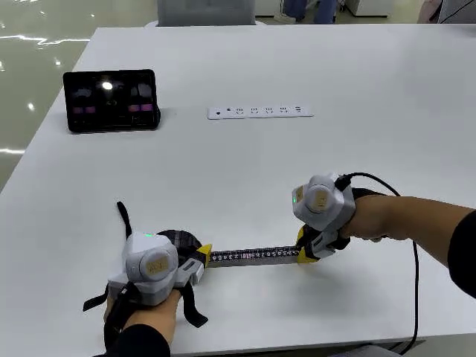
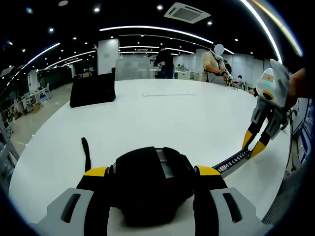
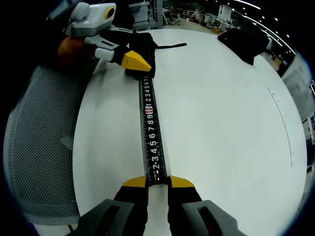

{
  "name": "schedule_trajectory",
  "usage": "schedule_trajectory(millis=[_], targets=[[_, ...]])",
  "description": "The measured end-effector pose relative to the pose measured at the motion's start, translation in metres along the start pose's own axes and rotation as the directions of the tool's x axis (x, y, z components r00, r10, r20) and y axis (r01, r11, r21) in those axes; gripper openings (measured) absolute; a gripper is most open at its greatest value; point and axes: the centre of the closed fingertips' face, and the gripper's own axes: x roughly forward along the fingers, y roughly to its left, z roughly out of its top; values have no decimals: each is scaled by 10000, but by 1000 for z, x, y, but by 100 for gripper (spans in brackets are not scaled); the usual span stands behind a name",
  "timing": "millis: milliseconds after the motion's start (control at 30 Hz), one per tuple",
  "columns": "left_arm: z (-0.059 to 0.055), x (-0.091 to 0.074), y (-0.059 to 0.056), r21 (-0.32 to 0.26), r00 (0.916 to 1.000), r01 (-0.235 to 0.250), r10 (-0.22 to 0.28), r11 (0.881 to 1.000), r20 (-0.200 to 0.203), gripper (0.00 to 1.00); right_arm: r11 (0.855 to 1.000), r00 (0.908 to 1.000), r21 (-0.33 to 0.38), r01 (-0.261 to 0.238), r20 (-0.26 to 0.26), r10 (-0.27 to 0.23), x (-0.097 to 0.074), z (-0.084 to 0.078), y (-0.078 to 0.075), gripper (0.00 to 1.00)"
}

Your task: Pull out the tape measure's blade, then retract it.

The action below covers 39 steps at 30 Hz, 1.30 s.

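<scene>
A black tape measure case (image 1: 181, 244) (image 2: 150, 179) rests on the white table (image 1: 245, 186), and my left gripper (image 1: 195, 262) (image 2: 152, 173) is shut on it, yellow-tipped jaws on either side. From the case a dark blade (image 1: 253, 255) (image 3: 151, 128) (image 2: 231, 161) with white numbers runs right along the table. My right gripper (image 1: 306, 251) (image 3: 157, 183) is shut on the blade's end. In the right gripper view the left gripper (image 3: 130, 59) and case (image 3: 142, 49) sit at the far end of the blade. A black wrist strap (image 1: 123, 217) trails from the case.
A black tablet (image 1: 111, 100) stands at the back left and a white power strip (image 1: 259, 112) lies mid-table. A black cable (image 1: 413, 253) hangs from the right gripper. A grey mesh chair (image 3: 44, 147) sits at the table's near edge. People stand in the background.
</scene>
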Motion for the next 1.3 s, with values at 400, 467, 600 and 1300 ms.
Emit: schedule_trajectory(millis=[400, 467, 600, 1300], targets=[[0, 0, 1, 7, 10000, 3, -3, 10000, 7, 64, 9999, 10000, 115, -53, -24, 54, 2, 6, 0, 11], [0, 0, 1, 6, 10000, 2, -2, 10000, 18, 64, 9999, 10000, 149, -39, -23, 40, 3, 7, 0, 11], [0, 0, 2, 7, 10000, -2, 2, 10000, 14, 64, 9999, 10000, 146, -17, -26, 18, 4, 9, 0, 11], [1, -1, 2, 14, 10000, -3, 3, 10000, 4, 64, 9999, 10000, 116, -68, -44, 69, 6, 15, 1, 11]])
